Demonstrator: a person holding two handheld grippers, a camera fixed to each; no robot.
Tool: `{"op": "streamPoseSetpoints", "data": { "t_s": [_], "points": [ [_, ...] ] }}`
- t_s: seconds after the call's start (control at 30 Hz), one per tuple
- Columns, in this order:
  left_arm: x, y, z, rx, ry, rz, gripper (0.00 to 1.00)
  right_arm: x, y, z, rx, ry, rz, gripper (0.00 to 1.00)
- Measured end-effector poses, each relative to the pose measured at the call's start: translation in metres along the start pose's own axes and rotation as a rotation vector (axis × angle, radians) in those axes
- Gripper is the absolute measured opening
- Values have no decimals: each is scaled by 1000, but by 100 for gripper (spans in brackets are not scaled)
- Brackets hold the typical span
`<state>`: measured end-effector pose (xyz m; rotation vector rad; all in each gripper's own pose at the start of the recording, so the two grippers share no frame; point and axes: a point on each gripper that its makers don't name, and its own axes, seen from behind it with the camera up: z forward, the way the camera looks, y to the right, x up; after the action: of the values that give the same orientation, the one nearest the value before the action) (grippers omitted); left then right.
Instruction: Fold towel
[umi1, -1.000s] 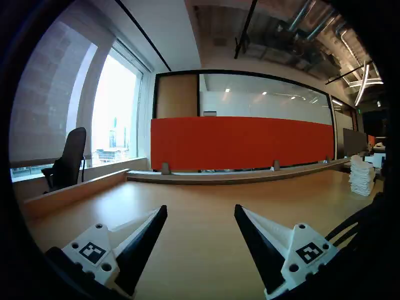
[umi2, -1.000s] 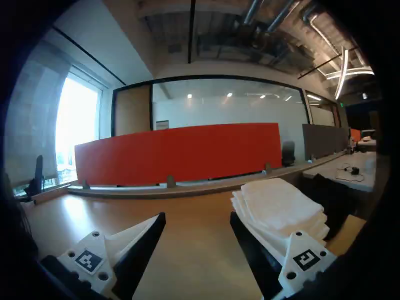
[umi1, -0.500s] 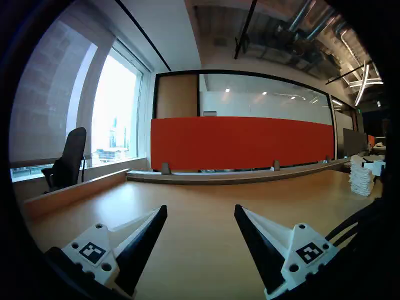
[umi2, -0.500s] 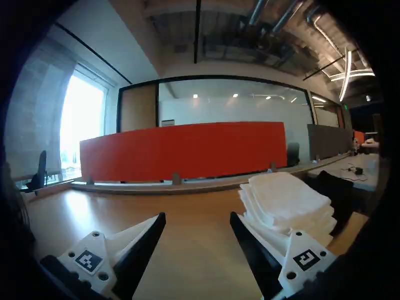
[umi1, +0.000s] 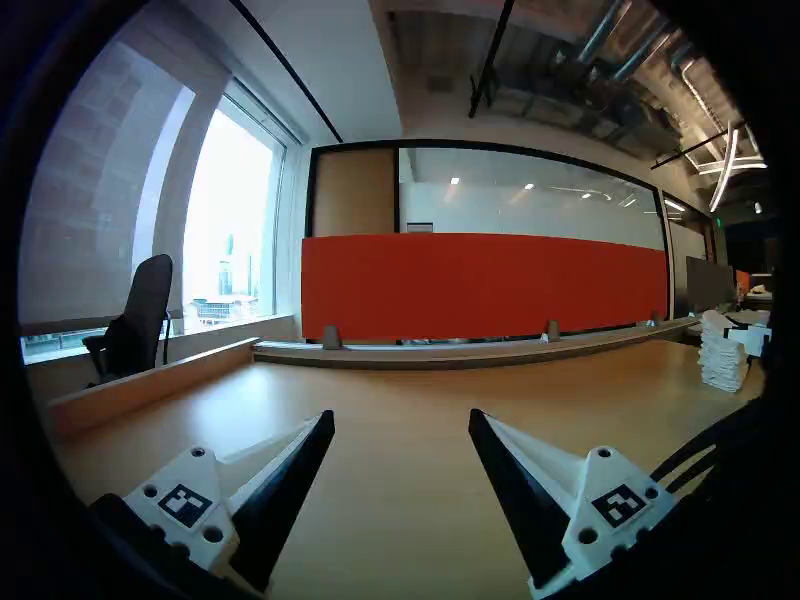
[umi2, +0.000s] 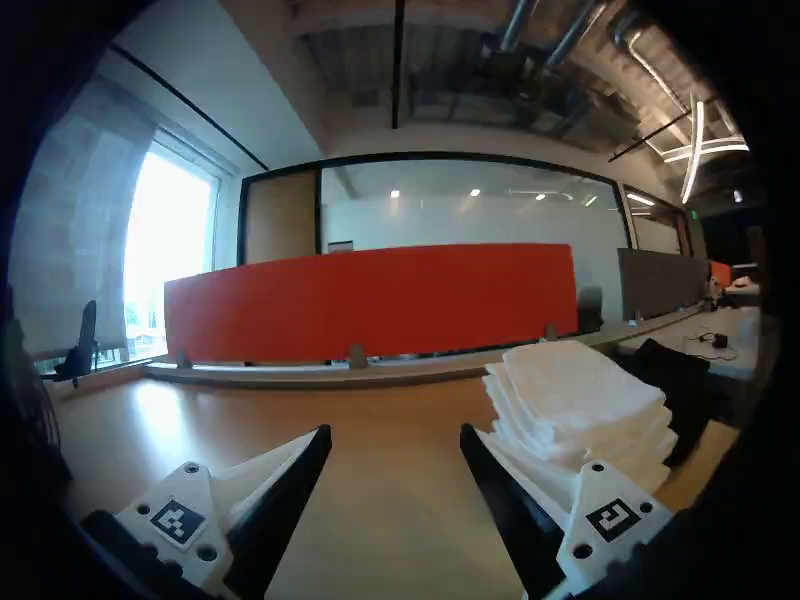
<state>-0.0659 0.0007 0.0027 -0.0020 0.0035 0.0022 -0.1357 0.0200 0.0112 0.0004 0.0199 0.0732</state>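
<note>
Left gripper view: my left gripper hovers low over a bare stretch of the wooden table, its two fingers spread wide apart with nothing between them. Each finger carries a square black-and-white marker, a blocky pattern and not lettering. The stack of folded white towels stands far off at the right edge of the table, well apart from this gripper. An orange partition runs along the far side of the table, with a glass wall above it. A small sign hangs on that wall, too small for me to read. At the left, a dark office chair sits by a bright window.

Right gripper view: my right gripper is also parted wide and grips nothing. The towel stack is close here, just beyond and partly behind my right-hand finger; whether the finger touches the stack I cannot tell. The towels lie squarely piled, edges roughly aligned. The markers on these fingers show the same kind of coded squares. The orange partition crosses the background, and the wall sign above it is again unreadable.
</note>
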Motion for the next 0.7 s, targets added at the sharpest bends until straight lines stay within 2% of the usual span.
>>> {"op": "streamPoseSetpoints", "data": {
  "t_s": [0.27,0.5,0.7],
  "points": [
    [0,0,0,0,0,0,100,-3,-5,-1,7,-1,-23,99],
    [0,0,0,0,0,0,100,-5,-13,-2,9,-3,-70,100],
    [0,0,0,0,0,0,100,-4,-15,-1,10,-4,-75,100]
  ]
}}
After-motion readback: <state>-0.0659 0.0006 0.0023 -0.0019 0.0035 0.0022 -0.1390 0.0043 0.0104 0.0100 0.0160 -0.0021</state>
